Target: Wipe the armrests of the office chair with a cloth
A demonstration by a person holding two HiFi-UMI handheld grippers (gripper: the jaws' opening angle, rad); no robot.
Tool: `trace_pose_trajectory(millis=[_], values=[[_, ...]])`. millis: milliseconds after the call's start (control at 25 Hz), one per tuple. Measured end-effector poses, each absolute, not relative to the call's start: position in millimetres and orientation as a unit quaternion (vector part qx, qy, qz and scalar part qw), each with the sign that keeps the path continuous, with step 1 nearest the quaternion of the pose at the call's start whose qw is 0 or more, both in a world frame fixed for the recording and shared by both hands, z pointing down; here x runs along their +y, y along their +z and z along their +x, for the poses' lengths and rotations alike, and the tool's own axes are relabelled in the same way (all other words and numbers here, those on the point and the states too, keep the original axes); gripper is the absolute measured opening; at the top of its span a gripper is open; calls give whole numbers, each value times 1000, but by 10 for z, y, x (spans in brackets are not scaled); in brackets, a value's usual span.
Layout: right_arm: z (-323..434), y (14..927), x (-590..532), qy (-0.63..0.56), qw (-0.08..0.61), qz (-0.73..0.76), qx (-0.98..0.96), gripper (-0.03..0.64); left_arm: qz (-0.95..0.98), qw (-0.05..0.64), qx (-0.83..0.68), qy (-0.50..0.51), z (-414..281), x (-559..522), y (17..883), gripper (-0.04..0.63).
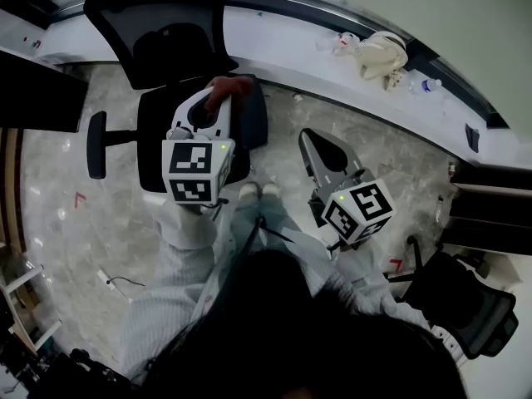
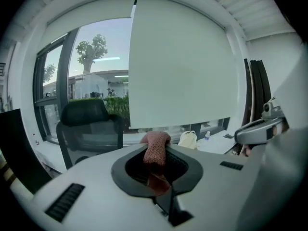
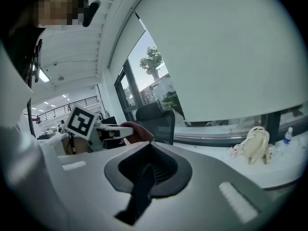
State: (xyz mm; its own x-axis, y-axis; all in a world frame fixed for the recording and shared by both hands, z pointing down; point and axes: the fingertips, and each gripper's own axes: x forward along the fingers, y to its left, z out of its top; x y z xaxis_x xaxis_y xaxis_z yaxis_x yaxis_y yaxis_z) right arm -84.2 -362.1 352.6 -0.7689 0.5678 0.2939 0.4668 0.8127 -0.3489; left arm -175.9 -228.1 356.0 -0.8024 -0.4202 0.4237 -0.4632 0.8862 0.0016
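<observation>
Pale marbled floor runs under me, with a white counter curving along the window wall. A black mesh office chair stands in front of me.

Farthest left is its long black padded armrest, sticking out on a bar from the seat. Nothing touches it, and it is well apart from both my tools.

Next comes my left gripper, raised over the seat. Its jaws are pressed onto a rust-red knitted cloth. The cloth is pinched low in the throat, with a rounded wad standing up past the tips. I judge the hold is set that way so a soft bulge leads and can be dragged along a pad. The cloth is therefore in my left jaws, above the seat and to the right of that armrest. I cannot tell where the chair's other armrest is.

Further right, my right gripper hangs over bare floor beside the seat. Its jaws are pressed together on nothing, so it looks to be waiting, perhaps to steady the chair.

Far right on the counter lies a cream fabric bag, clear of the job.
</observation>
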Motion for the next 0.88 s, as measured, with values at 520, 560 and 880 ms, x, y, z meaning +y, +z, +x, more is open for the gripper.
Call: trace_pose_trajectory(millis=[520,560,880], values=[[-747,4461,-3764,142,309,-240,-909,2,290,354,-846,274,-2773,-2725,5762,25],[-737,4485,-3777,147,311,-237,-909,2,302,372,-832,280,-2692,-2754,5896,25],[-808,4370,-3898,147,287,-238,-916,2,378,411,-766,318,-1666,-2914,6254,24]])
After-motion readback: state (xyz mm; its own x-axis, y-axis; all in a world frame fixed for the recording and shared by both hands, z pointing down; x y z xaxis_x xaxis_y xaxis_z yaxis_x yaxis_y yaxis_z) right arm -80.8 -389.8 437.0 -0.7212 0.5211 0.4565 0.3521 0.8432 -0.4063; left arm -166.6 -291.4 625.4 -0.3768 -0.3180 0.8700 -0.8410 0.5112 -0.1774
